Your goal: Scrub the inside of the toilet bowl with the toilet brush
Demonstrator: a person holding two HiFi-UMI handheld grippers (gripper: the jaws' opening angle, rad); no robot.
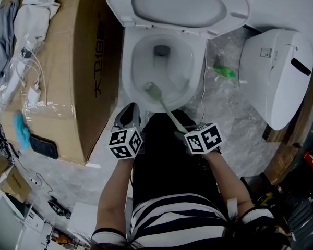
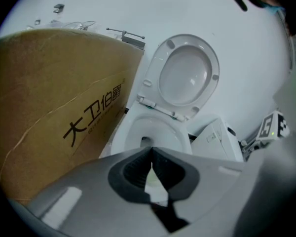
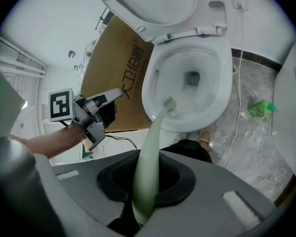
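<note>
We show the bowl (image 1: 127, 73) open, with its lid (image 1: 177, 4) tilted up behind it. The right gripper (image 3: 147, 181) is clamped on the pale green handle of the brush (image 1: 165, 106). The handle passes between the two jaws and crosses the near rim of the bowl. The brush head lies inside the bowl, against the near left wall and short of the drain hole.

The left gripper (image 2: 152, 168) is outside the bowl, at its near left. Its jaws meet at the tips and we see nothing between them.

We note these surroundings:
- A large cardboard box (image 1: 68, 61) stands just beside the bowl on the left. We cannot tell whether the two touch.
- Bagged white items and cables lie on top of the box.
- A green bottle (image 1: 222, 71) lies on the marbled floor to the right of the bowl.
- A thin white cable (image 1: 202, 95) runs along the floor close to the bowl's right side.
- A second white toilet unit (image 1: 276, 72) sits further right.
- The person's dark-clothed legs stand directly in front of the bowl, under the handle.
</note>
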